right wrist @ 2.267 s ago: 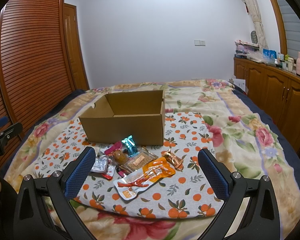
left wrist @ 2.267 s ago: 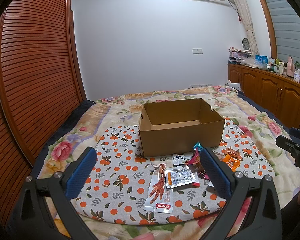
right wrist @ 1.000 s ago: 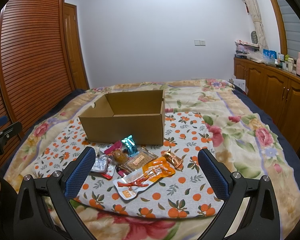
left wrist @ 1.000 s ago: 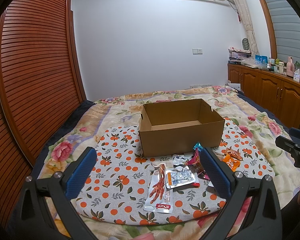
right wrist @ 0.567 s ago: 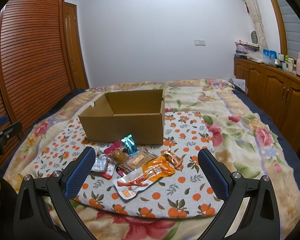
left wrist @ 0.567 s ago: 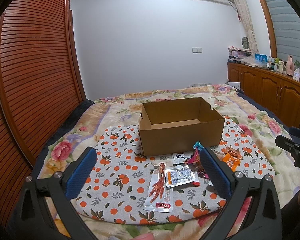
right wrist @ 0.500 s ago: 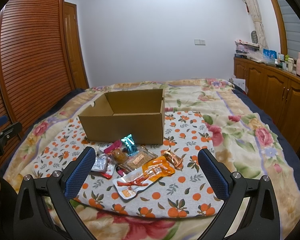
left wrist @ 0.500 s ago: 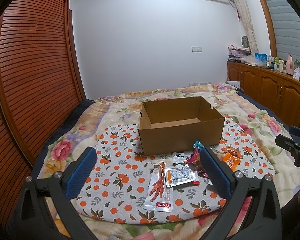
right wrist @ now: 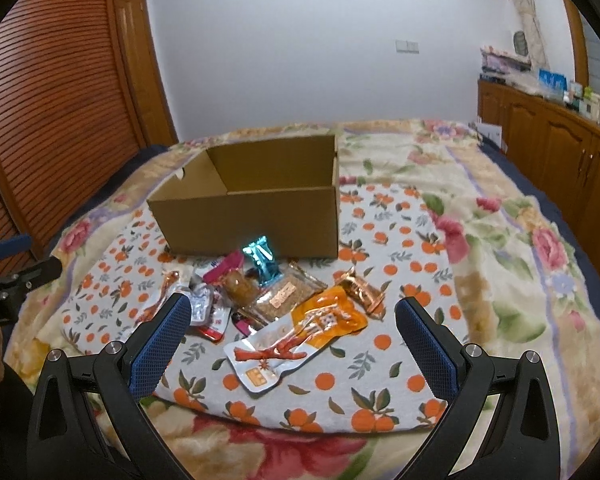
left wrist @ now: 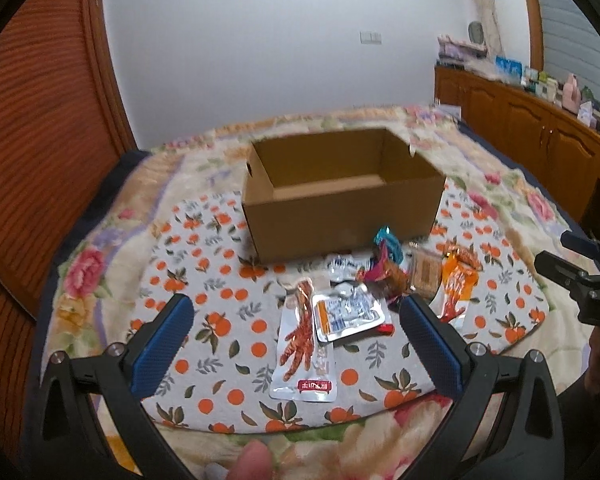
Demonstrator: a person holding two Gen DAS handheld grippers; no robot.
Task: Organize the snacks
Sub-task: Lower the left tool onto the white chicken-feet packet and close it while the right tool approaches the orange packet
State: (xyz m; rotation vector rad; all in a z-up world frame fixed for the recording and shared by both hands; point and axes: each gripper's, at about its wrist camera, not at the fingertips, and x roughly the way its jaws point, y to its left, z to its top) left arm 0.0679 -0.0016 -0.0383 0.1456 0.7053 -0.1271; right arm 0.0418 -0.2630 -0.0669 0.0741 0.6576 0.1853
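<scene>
An open, empty cardboard box [left wrist: 342, 200] [right wrist: 252, 200] stands on an orange-print cloth [left wrist: 220, 280] [right wrist: 400, 320] on the bed. Several snack packets lie in front of it: a clear chicken-foot pack [left wrist: 304, 348], a silver pack [left wrist: 348, 314], a teal pack [right wrist: 262, 260], an orange pack [right wrist: 300, 340] and a copper wrapper [right wrist: 360, 288]. My left gripper [left wrist: 294, 316] is open and empty, above the chicken-foot pack. My right gripper [right wrist: 292, 318] is open and empty, above the orange pack.
A louvred wooden wardrobe [left wrist: 32, 140] lines the left side. Wooden cabinets [right wrist: 560, 152] with bottles and clutter on top run along the right. The floral blanket [right wrist: 520, 240] covers the bed. The other gripper shows at each view's edge [left wrist: 580, 280] [right wrist: 8, 276].
Both grippers have moved forward and tilted down toward the snacks; the box and packets look larger and nearer. Nothing on the bed has moved.
</scene>
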